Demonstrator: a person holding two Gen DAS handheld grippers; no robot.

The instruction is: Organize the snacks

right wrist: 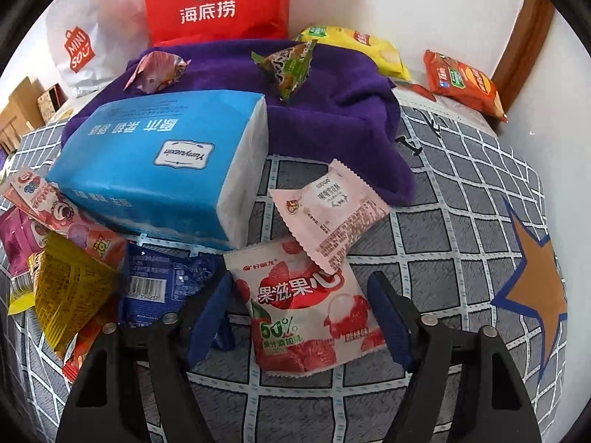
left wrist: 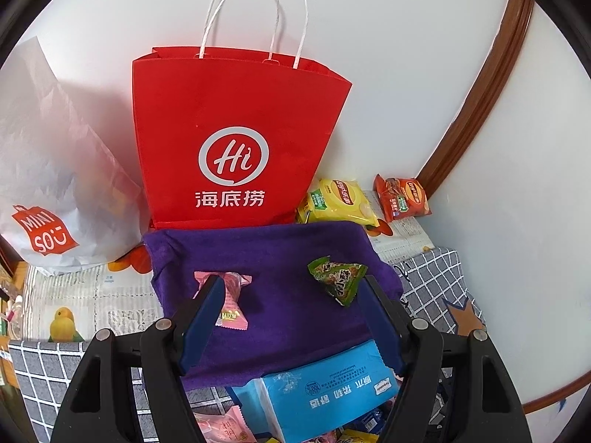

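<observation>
My left gripper (left wrist: 293, 284) hangs open over a purple towel (left wrist: 280, 325). A pink wrapped snack (left wrist: 232, 295) lies by its left finger and a green triangular snack (left wrist: 338, 277) by its right. My right gripper (right wrist: 299, 284) points down at the checked cloth (right wrist: 454, 192). A red-and-white lychee jelly packet (right wrist: 306, 310) lies flat between its blue fingers (right wrist: 212, 317), which flank it without visibly pressing. A pale pink packet (right wrist: 332, 210) overlaps the jelly packet's top corner. A red paper bag (left wrist: 236, 129) stands upright behind the towel.
A blue tissue pack (right wrist: 159, 162) rests on the towel's near edge. Several snack packets (right wrist: 70, 288) are piled to its left. Yellow chips (left wrist: 340, 199) and orange chips (left wrist: 402, 195) lie by the wall. A white Miniso bag (left wrist: 48, 184) stands left of the red bag.
</observation>
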